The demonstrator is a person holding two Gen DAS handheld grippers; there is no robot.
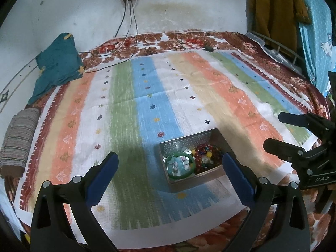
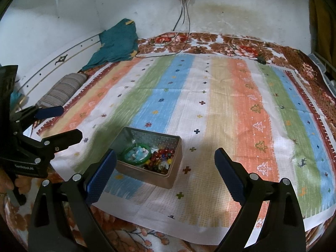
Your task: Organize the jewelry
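Note:
A rectangular metal tin sits on the striped cloth. Inside lie a green bangle around pale blue and white stones, and a heap of dark red and yellow bead strands. My left gripper is open and empty, its blue pads either side of the tin from the near side. My right gripper is open and empty, above the cloth just right of the tin. Each gripper shows in the other's view: the right one, the left one.
The striped cloth covers a floral blanket. A teal garment and a striped roll lie at the left. Cables hang from a wall socket. Clothes hang at the right.

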